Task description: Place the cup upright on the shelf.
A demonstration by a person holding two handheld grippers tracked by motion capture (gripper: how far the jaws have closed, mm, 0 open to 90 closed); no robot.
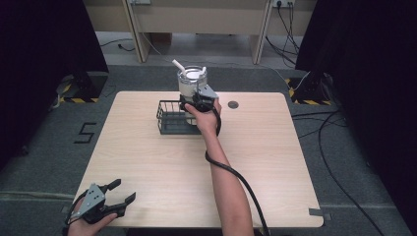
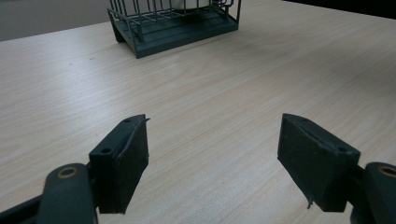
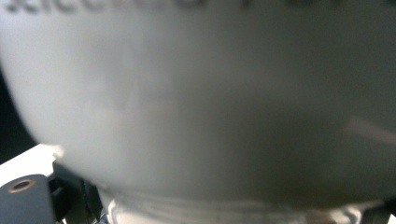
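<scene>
A white cup [image 1: 191, 84] with a clear lid and a white straw stands over the right end of a black wire basket [image 1: 169, 120] at the far middle of the table. My right gripper [image 1: 197, 101] is against the cup's near side and shut on it. In the right gripper view the cup's blurred white wall [image 3: 196, 102] is very close and hides the jaws. My left gripper [image 1: 125, 190] rests open near the table's front left corner. In the left gripper view its open gripper [image 2: 215, 125] has only bare table between the jaws, and the basket [image 2: 173, 28] lies far ahead.
The light wooden table [image 1: 147, 157] has a small dark round grommet [image 1: 233, 104] at the far right of the basket. A black cable [image 1: 236, 174] trails along the right forearm. Black curtains flank both sides, and floor cables lie at the right.
</scene>
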